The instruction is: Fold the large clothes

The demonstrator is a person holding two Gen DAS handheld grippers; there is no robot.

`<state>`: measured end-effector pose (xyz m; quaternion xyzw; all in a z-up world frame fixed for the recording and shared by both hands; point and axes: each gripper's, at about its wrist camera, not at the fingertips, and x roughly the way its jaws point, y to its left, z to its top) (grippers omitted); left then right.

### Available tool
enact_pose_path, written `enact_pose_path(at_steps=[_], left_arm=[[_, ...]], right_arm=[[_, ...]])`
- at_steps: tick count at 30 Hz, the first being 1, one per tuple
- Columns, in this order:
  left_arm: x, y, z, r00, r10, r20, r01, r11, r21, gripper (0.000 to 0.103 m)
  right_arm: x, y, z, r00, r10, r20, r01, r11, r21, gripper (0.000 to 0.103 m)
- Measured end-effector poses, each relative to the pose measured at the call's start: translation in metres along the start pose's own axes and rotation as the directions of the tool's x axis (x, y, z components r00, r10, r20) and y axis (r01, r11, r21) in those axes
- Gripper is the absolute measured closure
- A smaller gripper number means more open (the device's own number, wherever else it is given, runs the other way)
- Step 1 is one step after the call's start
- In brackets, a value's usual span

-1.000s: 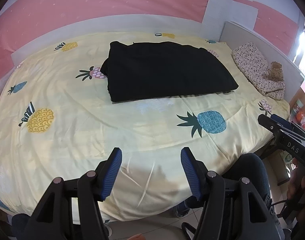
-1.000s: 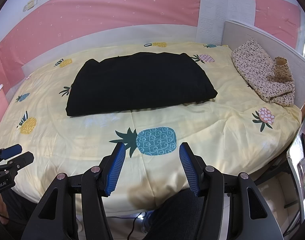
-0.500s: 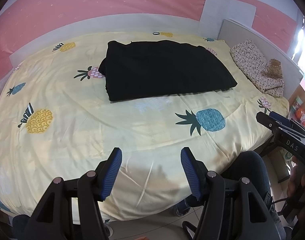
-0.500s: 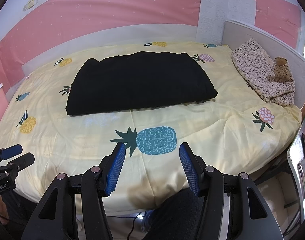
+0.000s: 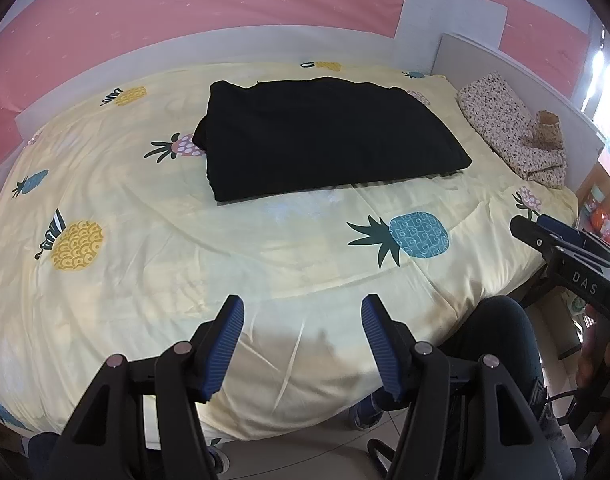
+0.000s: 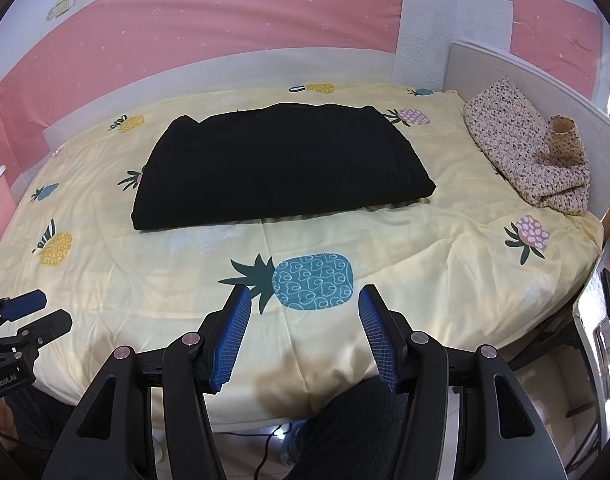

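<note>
Both hand-held grippers, left (image 5: 303,342) and right (image 6: 303,338), are hovering spread and empty over the bed (image 6: 445,248); the folded black garment (image 6: 281,168) is lying mid-bed, its folds hard to make out

left claw (image 5: 301,312) – jaws apart, empty | black garment (image 5: 329,136) – folded on bedsheet (image 5: 145,264)

Matt black cloth garment (image 5: 329,136) on smooth, creased cotton-like bedsheet (image 5: 145,264)
</note>
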<state>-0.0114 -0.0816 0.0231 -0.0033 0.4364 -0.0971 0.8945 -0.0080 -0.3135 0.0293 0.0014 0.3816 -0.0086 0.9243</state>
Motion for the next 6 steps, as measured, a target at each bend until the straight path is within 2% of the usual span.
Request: enact_pose_path(at_steps=[6], left_arm=[[-0.0018,-0.0024,0.0005,1.0,0.008,0.018,-0.008,1.0,0.008,0.04]], right_arm=[[0.0005,-0.0008,0.0003,1.0,0.0,0.001,0.0,1.0,-0.004,0.046]])
